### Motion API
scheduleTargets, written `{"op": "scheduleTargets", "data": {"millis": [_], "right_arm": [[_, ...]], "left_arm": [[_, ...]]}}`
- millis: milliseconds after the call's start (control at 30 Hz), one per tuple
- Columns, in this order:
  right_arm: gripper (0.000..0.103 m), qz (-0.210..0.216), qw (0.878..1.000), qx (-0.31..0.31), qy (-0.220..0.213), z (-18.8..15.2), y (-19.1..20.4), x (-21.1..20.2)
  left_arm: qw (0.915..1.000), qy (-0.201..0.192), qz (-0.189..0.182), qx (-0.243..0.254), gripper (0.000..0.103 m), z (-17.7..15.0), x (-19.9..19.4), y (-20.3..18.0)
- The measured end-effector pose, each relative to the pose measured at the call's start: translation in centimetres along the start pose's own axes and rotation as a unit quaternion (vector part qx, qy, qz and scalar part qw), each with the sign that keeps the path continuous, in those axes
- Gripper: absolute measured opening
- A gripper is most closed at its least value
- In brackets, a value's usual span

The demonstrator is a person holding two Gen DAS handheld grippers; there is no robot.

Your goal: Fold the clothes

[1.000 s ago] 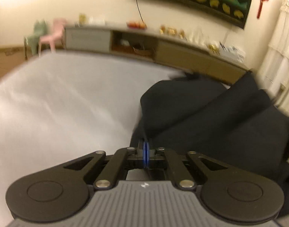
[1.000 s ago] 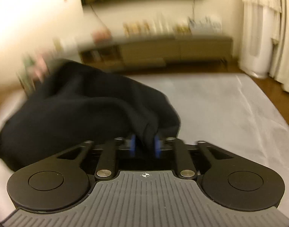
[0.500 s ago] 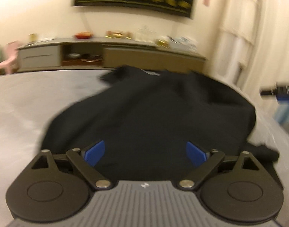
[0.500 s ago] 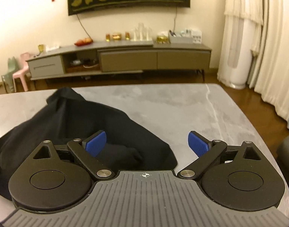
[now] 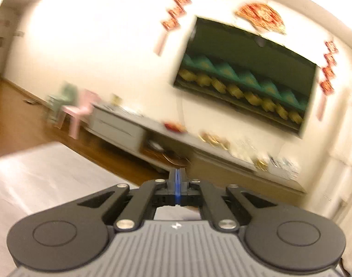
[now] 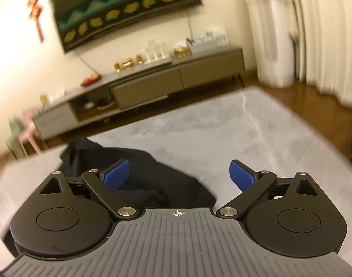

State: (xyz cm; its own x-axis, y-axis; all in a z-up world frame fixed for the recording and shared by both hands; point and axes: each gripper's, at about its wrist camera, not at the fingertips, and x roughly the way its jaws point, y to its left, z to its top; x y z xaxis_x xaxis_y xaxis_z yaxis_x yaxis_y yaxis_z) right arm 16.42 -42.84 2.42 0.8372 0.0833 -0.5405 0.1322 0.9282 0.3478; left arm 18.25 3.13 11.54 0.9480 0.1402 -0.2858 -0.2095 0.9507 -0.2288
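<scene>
While the left gripper [image 5: 177, 185] has its blue pads pressed flat together with nothing visible between them, the right gripper [image 6: 178, 176] stands spread wide, pinching nothing. A crumpled black cloth garment [image 6: 139, 173] lies on the pale grey marbled table [image 6: 245, 133], towards its left side, partly beneath the right gripper's left finger [image 6: 117, 175]; neither pad touches it. Beyond the table's far edge stands a long low grey-brown cabinet [image 6: 176, 80] against the wall, with a dark green-and-gold wall hanging [image 6: 125, 11] above it. Left wrist view is blurred and tilted, showing only a corner of the table.
</scene>
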Motion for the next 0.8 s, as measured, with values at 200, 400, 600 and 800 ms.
{"op": "scheduleTargets", "data": {"millis": [200, 400, 600, 800], "right_arm": [[0.096, 0.092, 0.986, 0.108, 0.083, -2.9, -1.5, 5.2], [0.003, 0.124, 0.983, 0.102, 0.085, -5.4, 0.3, 7.4], [0.003, 0.337, 0.932, -0.104, 0.089, -8.2, 8.3, -2.2], [0.016, 0.307, 0.888, -0.292, 0.176, -16.1, 9.4, -6.1]], "left_arm": [[0.9805, 0.155, -0.054, 0.108, 0.034, -9.4, -0.4, -4.3], [0.9714, 0.174, -0.058, 0.151, 0.046, -13.3, -2.5, -6.2], [0.9935, 0.106, -0.002, 0.043, 0.062, -9.6, -5.9, -2.1], [0.9852, 0.141, -0.034, 0.092, 0.067, -9.3, -7.2, -4.4]]}}
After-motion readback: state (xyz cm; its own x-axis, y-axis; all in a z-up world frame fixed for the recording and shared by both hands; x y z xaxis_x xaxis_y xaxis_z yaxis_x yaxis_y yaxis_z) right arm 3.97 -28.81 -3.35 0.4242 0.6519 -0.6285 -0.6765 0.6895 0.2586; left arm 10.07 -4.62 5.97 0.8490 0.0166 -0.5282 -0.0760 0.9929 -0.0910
